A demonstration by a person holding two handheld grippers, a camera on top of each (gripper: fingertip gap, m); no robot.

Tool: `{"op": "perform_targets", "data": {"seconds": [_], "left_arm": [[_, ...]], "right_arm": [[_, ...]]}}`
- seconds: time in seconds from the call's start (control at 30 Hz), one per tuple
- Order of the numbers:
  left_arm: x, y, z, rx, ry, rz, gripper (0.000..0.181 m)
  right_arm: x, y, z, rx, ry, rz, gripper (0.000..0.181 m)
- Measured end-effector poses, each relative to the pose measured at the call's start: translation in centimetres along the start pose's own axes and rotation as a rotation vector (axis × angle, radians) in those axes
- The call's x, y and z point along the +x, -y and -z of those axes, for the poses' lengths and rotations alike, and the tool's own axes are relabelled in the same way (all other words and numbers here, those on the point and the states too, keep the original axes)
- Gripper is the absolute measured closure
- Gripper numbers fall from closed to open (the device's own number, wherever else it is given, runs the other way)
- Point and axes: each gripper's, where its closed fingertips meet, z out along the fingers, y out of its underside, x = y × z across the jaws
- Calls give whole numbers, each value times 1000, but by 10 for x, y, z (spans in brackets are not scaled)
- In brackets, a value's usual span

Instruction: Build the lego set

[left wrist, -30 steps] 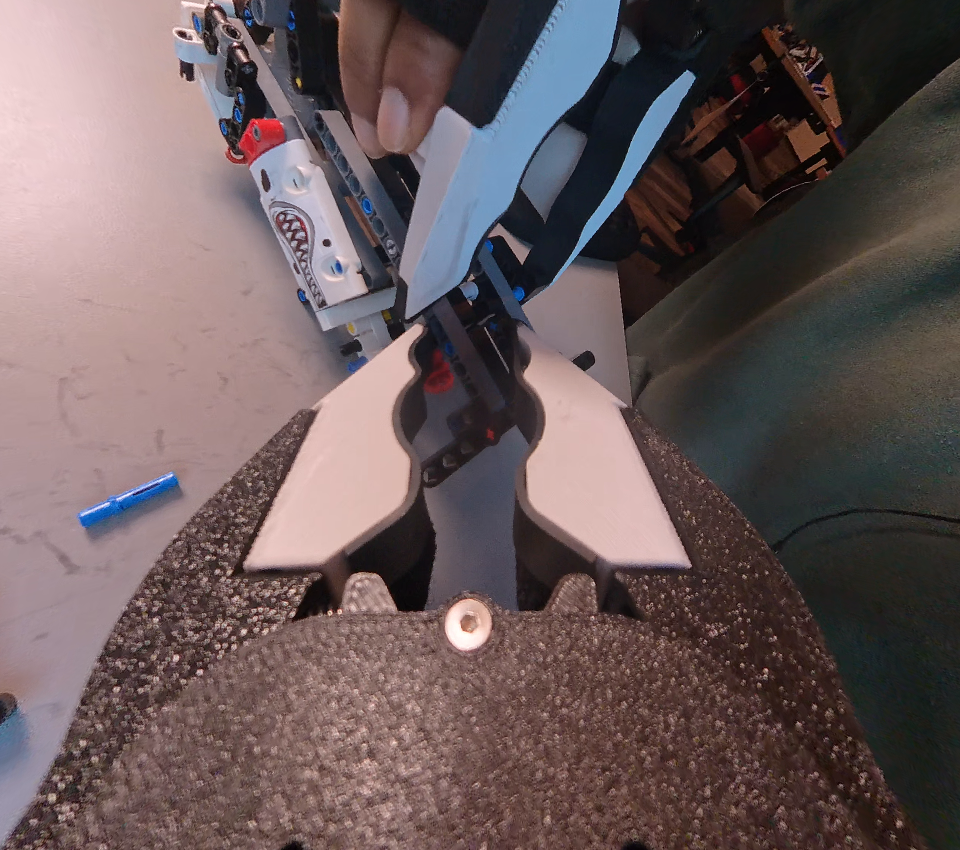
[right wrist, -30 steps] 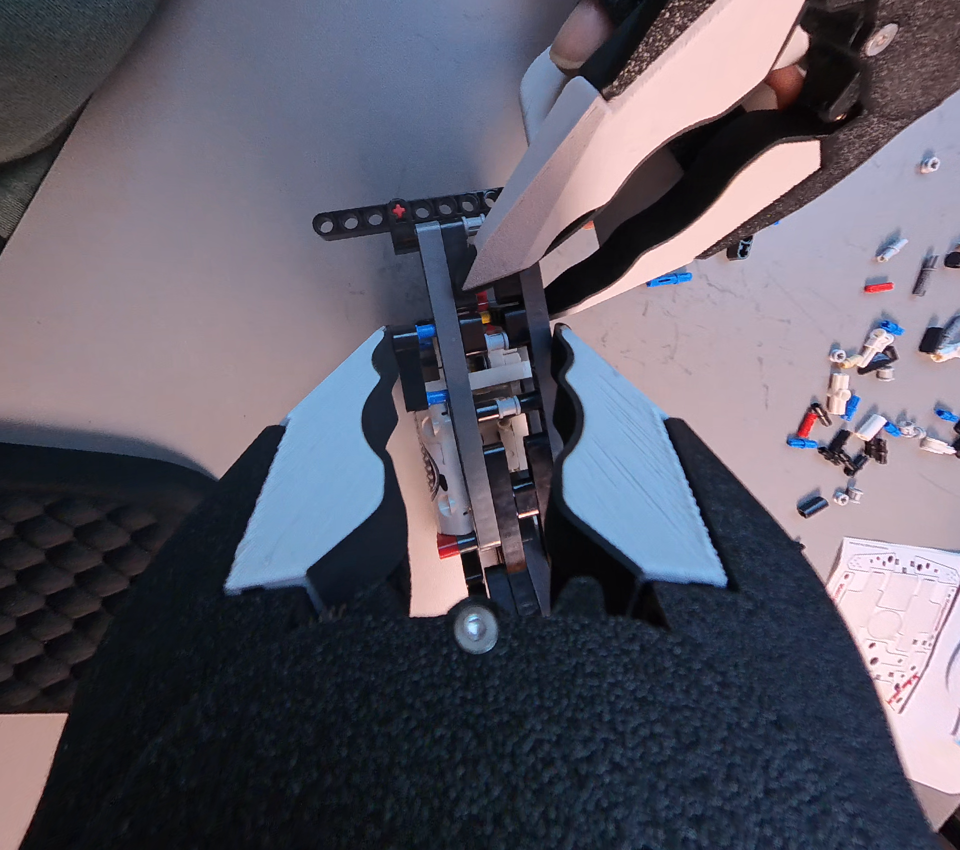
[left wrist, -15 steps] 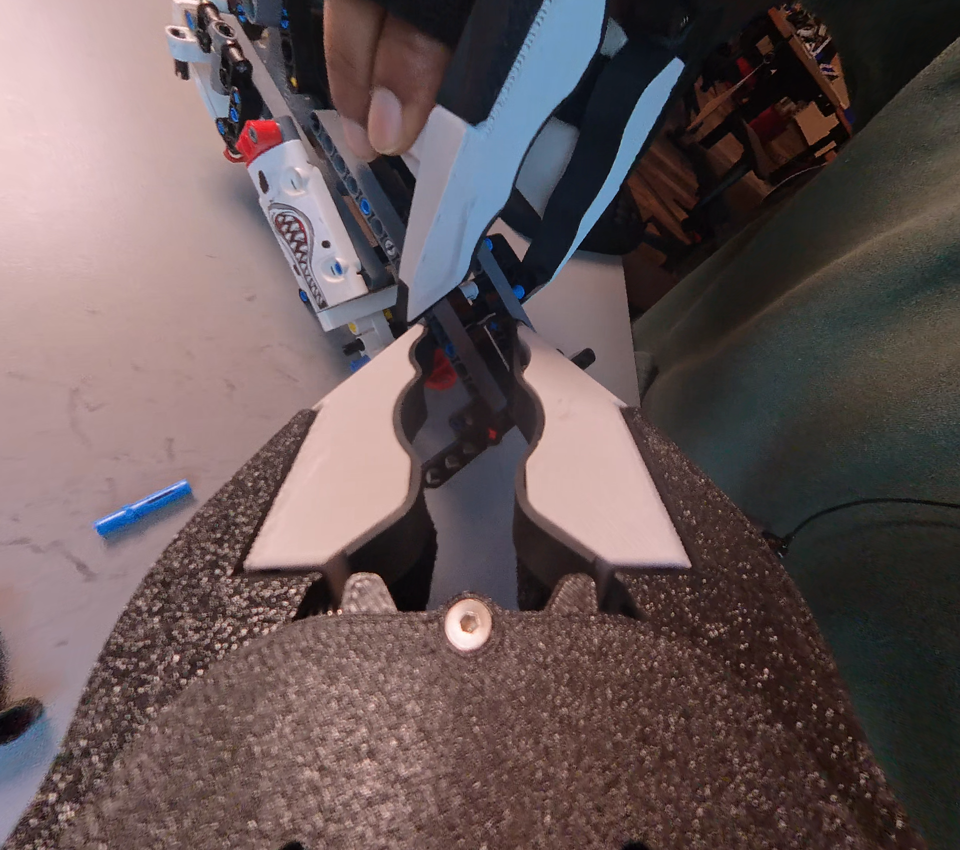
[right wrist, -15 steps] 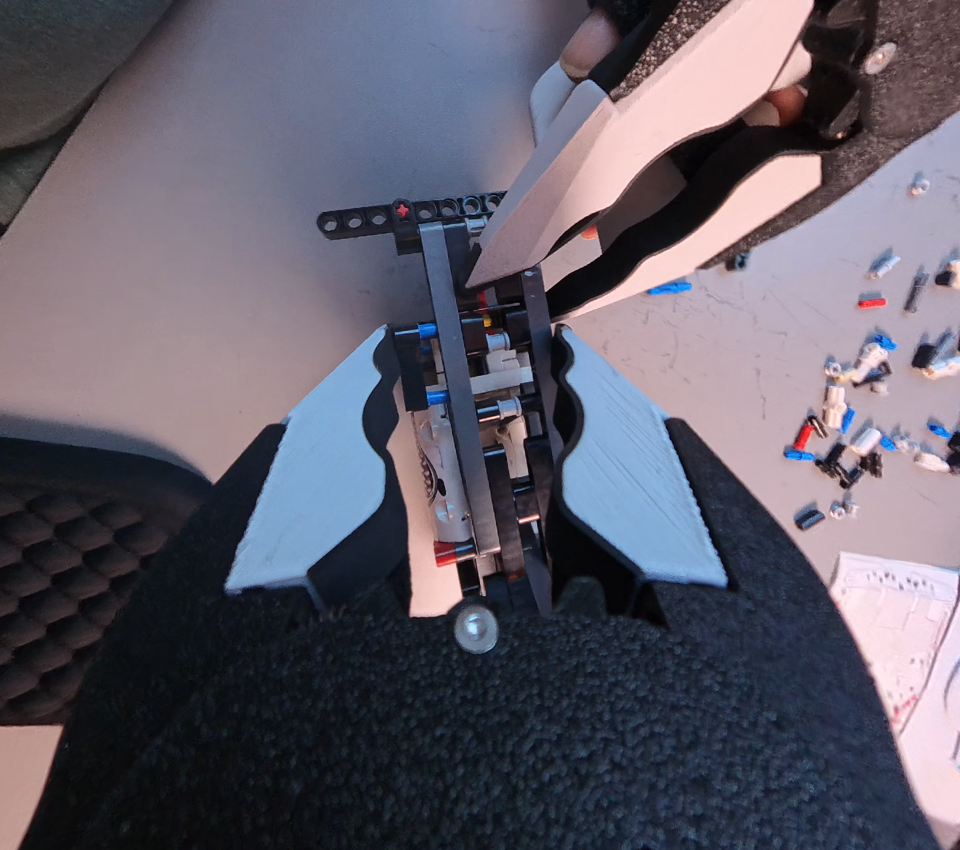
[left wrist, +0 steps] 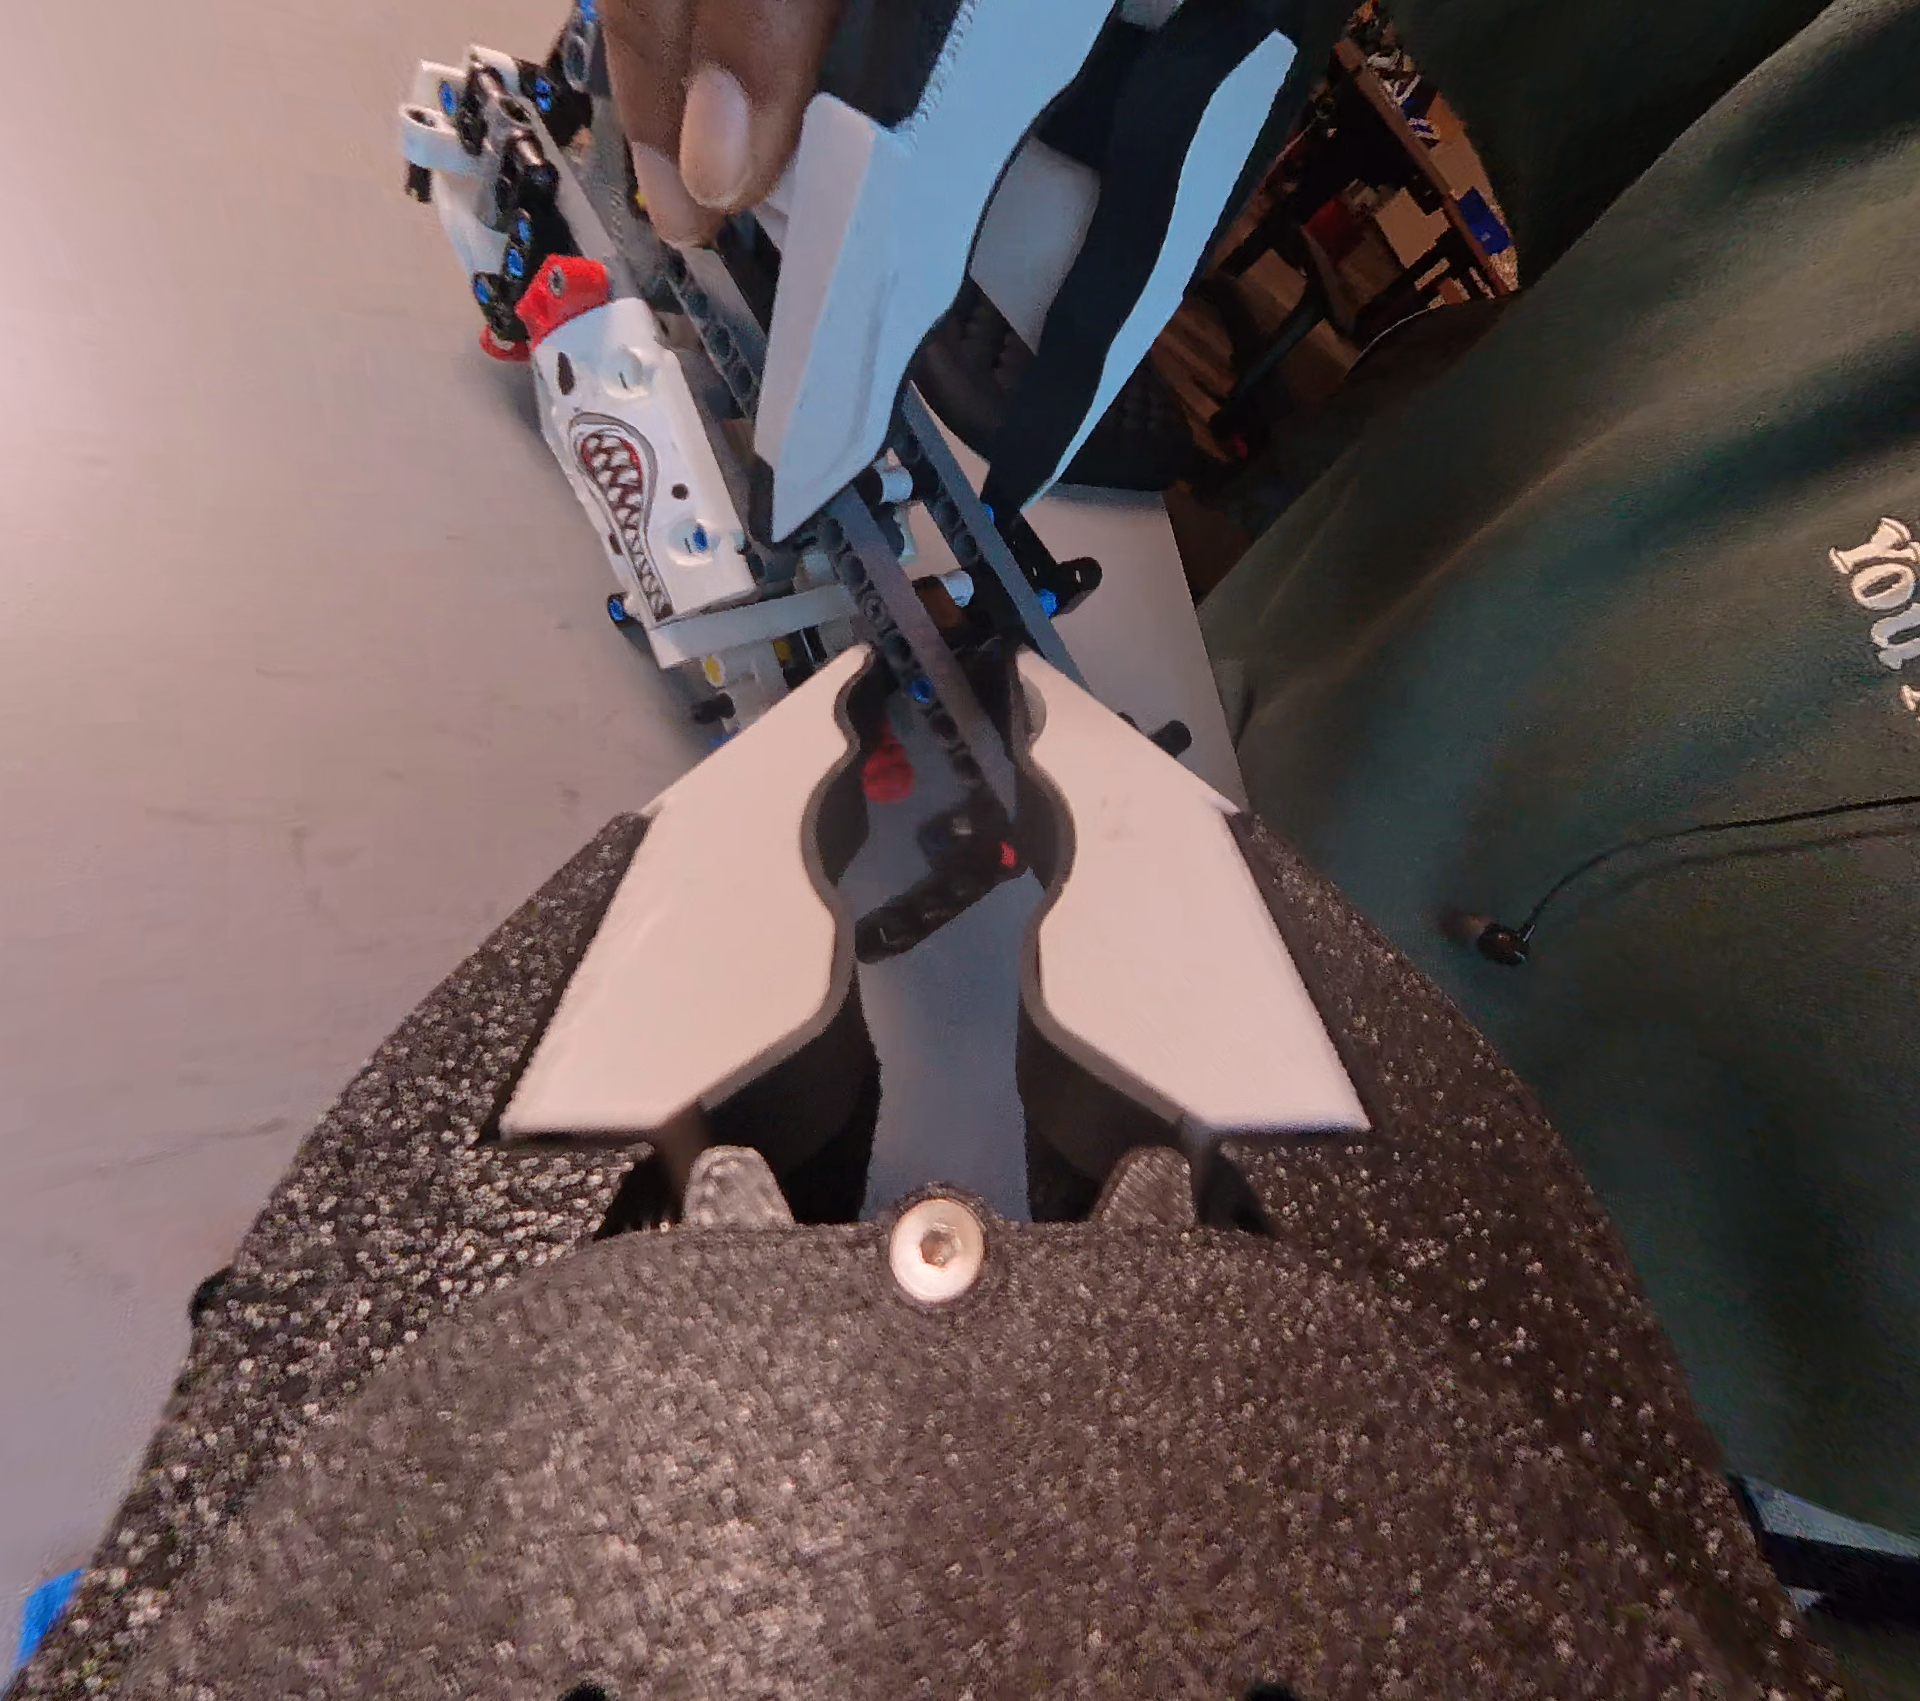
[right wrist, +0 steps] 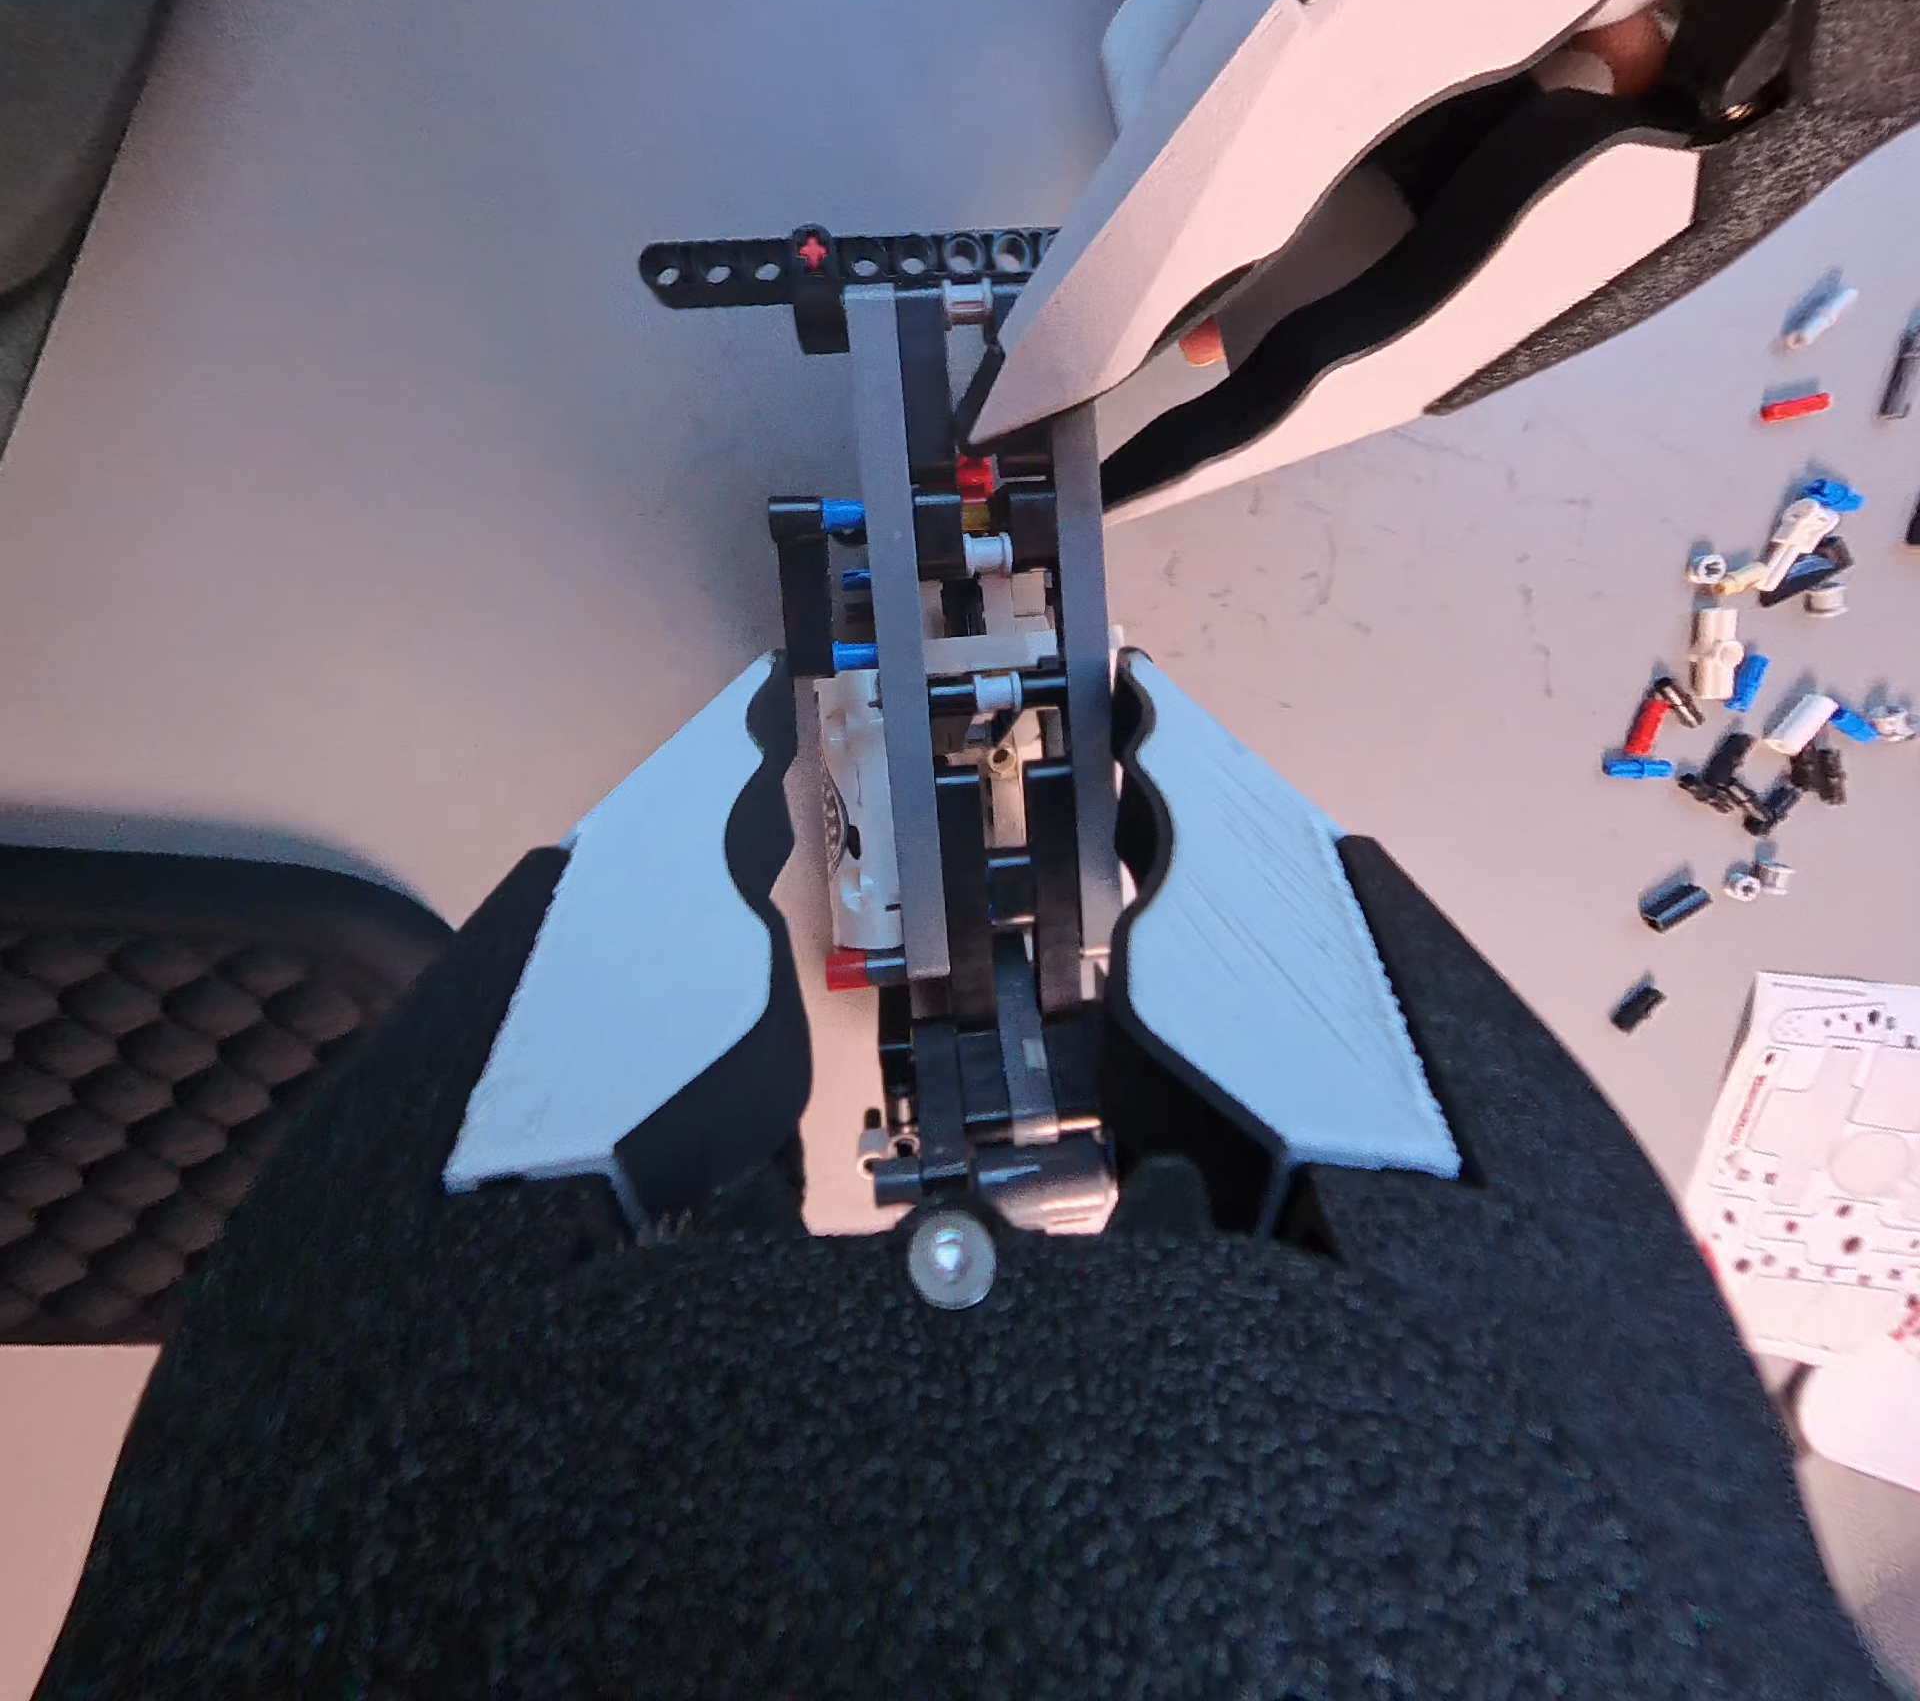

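The lego model [left wrist: 634, 488] has a white panel with a shark mouth, grey and black beams and blue pins. In the right wrist view the lego model [right wrist: 899, 612] runs lengthwise between my right gripper [right wrist: 951, 664] fingers, which are shut on its sides. My left gripper [left wrist: 945, 664] is shut on the model's far end, around a grey beam. It enters the right wrist view from the upper right [right wrist: 1039, 467]. My right gripper [left wrist: 888, 508] comes down from above in the left wrist view, with a hand behind it. A black cross beam [right wrist: 862, 264] caps the far end.
Several loose small pieces [right wrist: 1745, 716] and a printed instruction sheet [right wrist: 1829, 1163] lie on the grey table [right wrist: 520, 197] to the right. A person's dark green sweater [left wrist: 1558, 716] is past the table edge. A black honeycomb-patterned surface [right wrist: 156, 1080] is at the left. My left and right fingertips are right by each other.
Both grippers keep their hold. The model and grippers have shifted a little together. The loose blue pin on the table has slid toward the bottom left corner of the left wrist view.
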Motion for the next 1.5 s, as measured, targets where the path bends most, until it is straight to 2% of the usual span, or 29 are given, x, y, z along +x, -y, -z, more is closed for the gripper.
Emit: {"op": "perform_targets", "data": {"seconds": [0.13, 0.33, 0.43, 0.53, 0.67, 0.73, 0.8, 0.97, 1.5], "left_arm": [[-9, 8, 7, 5, 85, -30, 155], [2, 6, 12, -36, 286, -128, 123], [2, -2, 8, -88, 411, -166, 115], [-3, -10, 0, -132, 486, -192, 113], [-8, -10, -3, -148, 502, -201, 126], [-11, -9, 0, -154, 514, -185, 135], [-11, -9, 0, -163, 516, -177, 135], [-11, -9, 0, -186, 534, -173, 135], [-12, -8, -2, -213, 532, -147, 136]], "right_arm": [[6, 2, 0, 29, -2, -72, 121], [11, 0, 4, 31, -111, -110, 120], [14, 5, 17, 63, -299, -109, 118], [-1, 12, 31, 151, -522, -108, 124], [-17, 11, 18, 145, -868, -18, 155], [-17, 9, 7, 108, -987, 10, 159], [-12, 10, 8, 86, -1095, 36, 165], [-7, 10, 8, 21, -1151, 121, 172], [-10, 9, 11, -147, -1177, 365, 175]]}}
